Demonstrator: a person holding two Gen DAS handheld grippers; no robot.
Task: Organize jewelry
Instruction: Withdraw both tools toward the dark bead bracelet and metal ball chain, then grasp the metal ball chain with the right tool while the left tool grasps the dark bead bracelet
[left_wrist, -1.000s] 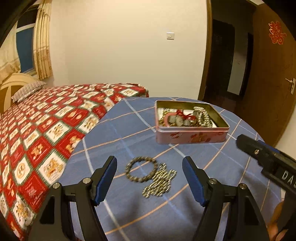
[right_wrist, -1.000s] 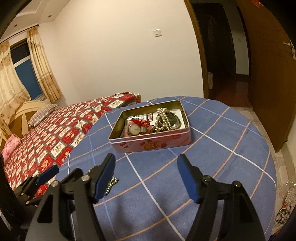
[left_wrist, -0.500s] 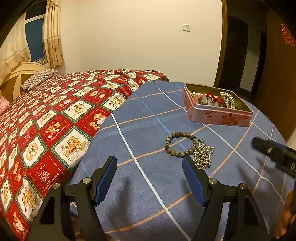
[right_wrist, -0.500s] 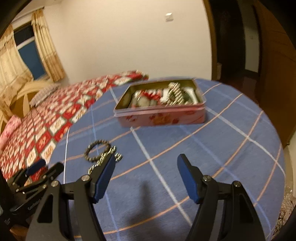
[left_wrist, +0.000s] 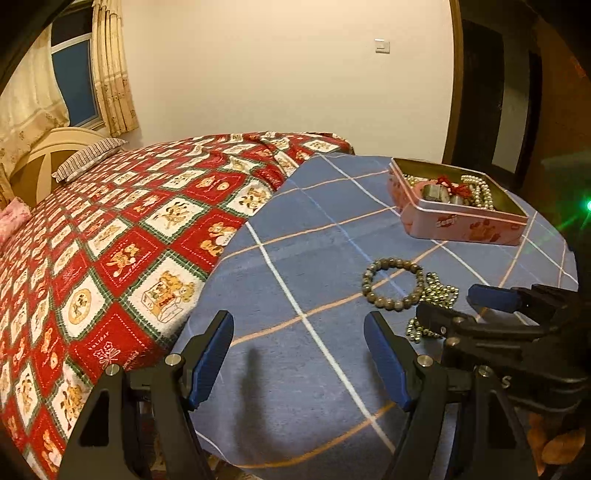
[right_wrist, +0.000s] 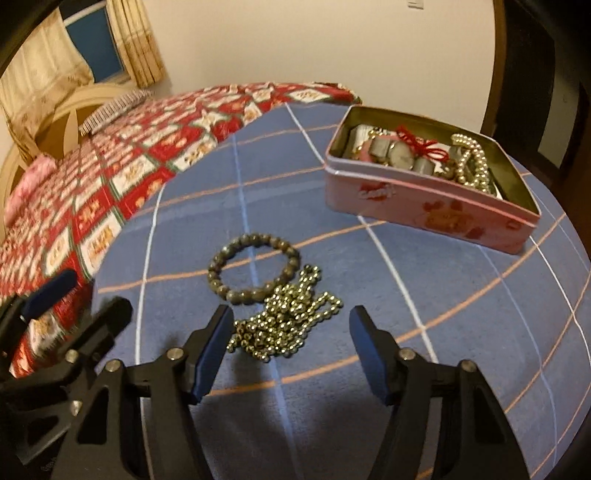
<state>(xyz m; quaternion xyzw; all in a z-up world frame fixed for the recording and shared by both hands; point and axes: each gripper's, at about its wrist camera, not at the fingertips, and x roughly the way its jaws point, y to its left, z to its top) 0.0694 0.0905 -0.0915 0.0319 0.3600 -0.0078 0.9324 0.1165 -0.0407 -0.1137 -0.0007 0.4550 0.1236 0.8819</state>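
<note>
A brown bead bracelet (right_wrist: 254, 272) lies on the blue checked tablecloth (right_wrist: 424, 369), touching a heap of gold ball chain (right_wrist: 286, 321) just in front of it. A pink tin (right_wrist: 432, 199) at the back right holds a watch, a red cord and a pearl string. My right gripper (right_wrist: 290, 350) is open and empty, low over the cloth, with the chain heap just ahead between its fingers. My left gripper (left_wrist: 299, 354) is open and empty to the left of the bracelet (left_wrist: 393, 282). The chain (left_wrist: 432, 306) is partly hidden there by the right gripper (left_wrist: 461, 306). The tin (left_wrist: 461, 221) stands beyond.
A bed with a red patterned cover (left_wrist: 122, 236) lies against the table's left edge. A dark doorway (left_wrist: 498, 99) is behind the tin. The round table's edge runs close on the left and right.
My right gripper has dropped and swung left toward the bracelet and chain, now close in front of it. My left gripper has drifted left, away from the jewelry. Both stay open.
</note>
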